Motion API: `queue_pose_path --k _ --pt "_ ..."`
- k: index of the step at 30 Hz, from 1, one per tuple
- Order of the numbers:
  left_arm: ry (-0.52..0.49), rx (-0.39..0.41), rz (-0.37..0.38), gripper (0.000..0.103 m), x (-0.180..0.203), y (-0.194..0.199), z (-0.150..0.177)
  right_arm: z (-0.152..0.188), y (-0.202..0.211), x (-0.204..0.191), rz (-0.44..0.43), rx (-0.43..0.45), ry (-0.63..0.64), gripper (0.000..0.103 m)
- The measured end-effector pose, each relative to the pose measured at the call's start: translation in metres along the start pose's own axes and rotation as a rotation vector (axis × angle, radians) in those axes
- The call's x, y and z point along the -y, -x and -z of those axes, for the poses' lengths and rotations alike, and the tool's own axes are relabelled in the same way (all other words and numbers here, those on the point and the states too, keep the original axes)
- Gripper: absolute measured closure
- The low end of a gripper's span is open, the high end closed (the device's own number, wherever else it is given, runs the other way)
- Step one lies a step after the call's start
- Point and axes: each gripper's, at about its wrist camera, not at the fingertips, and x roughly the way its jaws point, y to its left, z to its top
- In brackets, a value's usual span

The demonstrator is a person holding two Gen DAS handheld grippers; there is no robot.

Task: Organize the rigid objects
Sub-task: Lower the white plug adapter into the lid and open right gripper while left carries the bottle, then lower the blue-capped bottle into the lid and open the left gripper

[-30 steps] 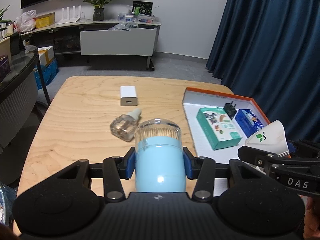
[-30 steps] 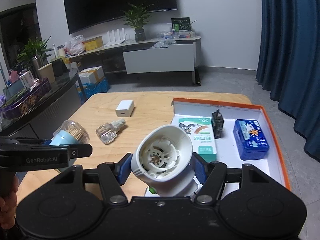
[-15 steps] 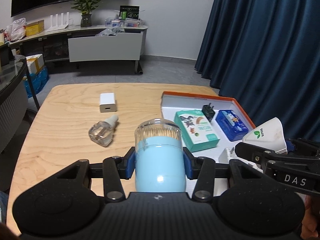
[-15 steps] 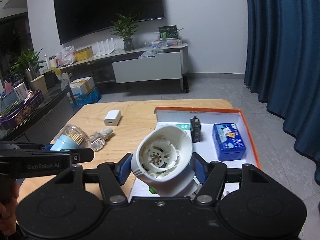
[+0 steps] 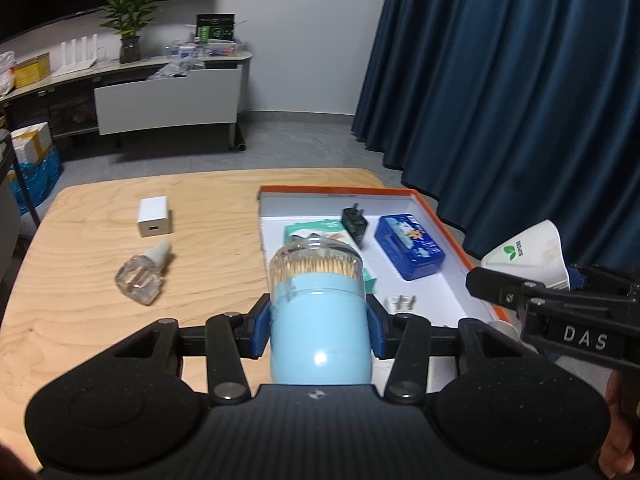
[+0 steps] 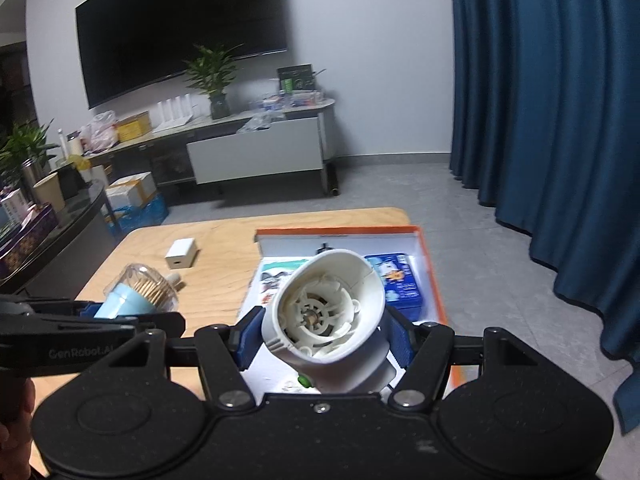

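Note:
My left gripper (image 5: 319, 322) is shut on a light blue toothpick jar (image 5: 319, 332) with a clear lid, held above the table's near side by the left edge of the orange-rimmed white tray (image 5: 340, 192). My right gripper (image 6: 322, 334) is shut on a white plastic cone-shaped device (image 6: 326, 320), its open mouth towards the camera, over the tray (image 6: 430, 272). In the tray lie a green box (image 5: 316, 230), a black plug (image 5: 354, 222), a blue tin (image 5: 410, 246) and a small white plug (image 5: 402, 303). The right gripper's device (image 5: 532, 256) shows at the right of the left wrist view.
On the wooden table (image 5: 80, 272) left of the tray lie a white charger cube (image 5: 154, 216) and a clear glass bottle (image 5: 142, 276) on its side. A dark blue curtain (image 5: 520, 80) hangs to the right. A TV console (image 6: 256, 152) stands beyond the table.
Both grippers have moved to the right with their loads; the tray now lies straight ahead of the left gripper, and the charger and bottle have slid to the left of view.

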Motion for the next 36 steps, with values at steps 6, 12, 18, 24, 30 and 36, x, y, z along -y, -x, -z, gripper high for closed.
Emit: queue_pose_path --k 6,12,18,24,30,36 --pt "-0.020 -0.010 0.023 0.055 0.014 -0.006 -0.001 0.000 0.005 0.017 0.031 0.010 -0.025 0.027" --pt "-0.035 -0.018 0.046 0.055 0.026 -0.012 -0.002 -0.001 0.008 0.029 0.042 0.016 -0.036 0.027" --pt "-0.051 -0.024 0.057 0.055 0.037 -0.018 -0.005 -0.003 0.005 0.030 0.038 0.011 -0.037 0.027" --pt "-0.055 -0.027 0.053 0.055 0.040 -0.021 -0.008 -0.005 0.004 0.033 0.036 0.006 -0.033 0.027" --pt "-0.055 -0.025 0.048 0.055 0.040 -0.024 -0.013 -0.006 0.002 0.030 0.033 0.005 -0.026 0.039" --pt "-0.055 -0.029 0.044 0.056 0.039 -0.030 -0.016 -0.004 -0.009 0.029 0.031 -0.028 -0.016 0.069"
